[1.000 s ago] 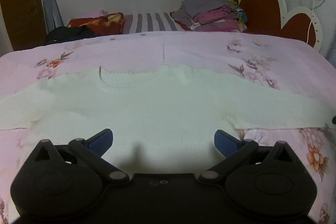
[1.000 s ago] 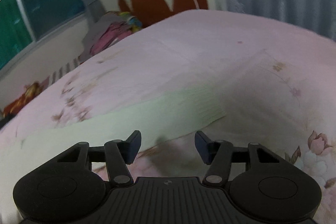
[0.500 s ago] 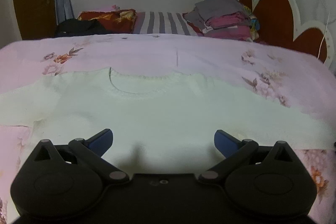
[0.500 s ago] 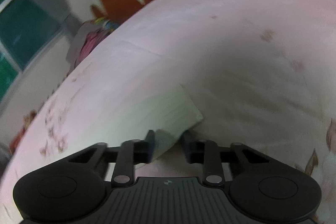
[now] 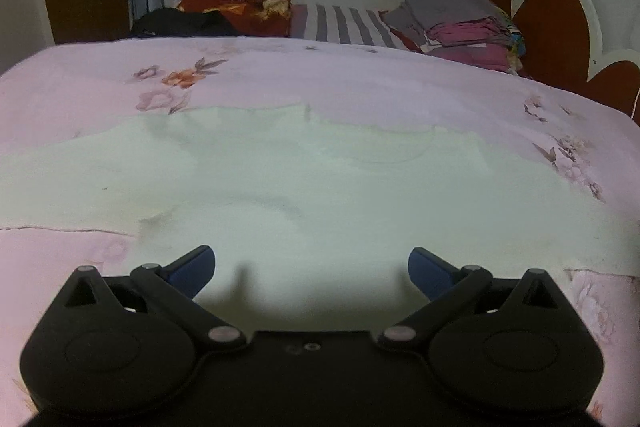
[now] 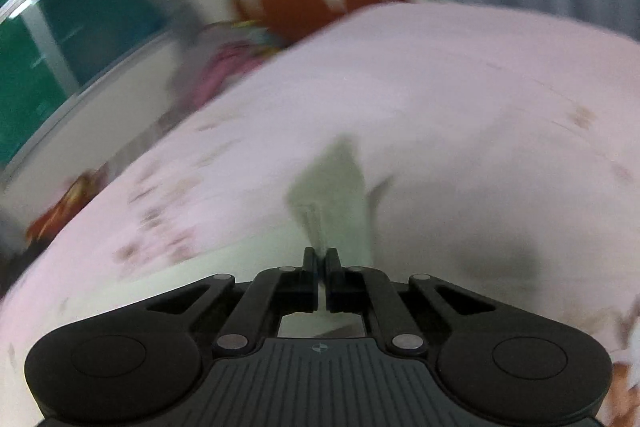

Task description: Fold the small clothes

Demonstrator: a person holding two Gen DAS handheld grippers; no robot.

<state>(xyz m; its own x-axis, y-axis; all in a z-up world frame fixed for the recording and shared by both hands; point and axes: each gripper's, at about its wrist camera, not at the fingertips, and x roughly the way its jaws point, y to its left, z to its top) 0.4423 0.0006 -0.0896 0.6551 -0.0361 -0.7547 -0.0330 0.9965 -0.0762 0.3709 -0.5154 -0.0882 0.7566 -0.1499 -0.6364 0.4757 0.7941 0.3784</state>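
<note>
A pale cream sweater (image 5: 304, 187) lies spread flat on the pink floral bedsheet (image 5: 360, 87), neckline away from me. My left gripper (image 5: 311, 261) is open and empty, just above the sweater's body near its left armpit. In the right wrist view, my right gripper (image 6: 320, 261) is shut on the end of the sweater's right sleeve (image 6: 332, 195), which rises bunched from the jaws above the sheet (image 6: 460, 131). That view is blurred by motion.
A stack of folded clothes (image 5: 460, 23) sits at the far right by the red and white headboard (image 5: 560, 23). A striped pillow (image 5: 344, 25), a red blanket (image 5: 236, 11) and a dark garment (image 5: 180, 23) lie along the far side under the window.
My right gripper closed on the sleeve end and lifted it. My left gripper shifted left over the sweater, still open.
</note>
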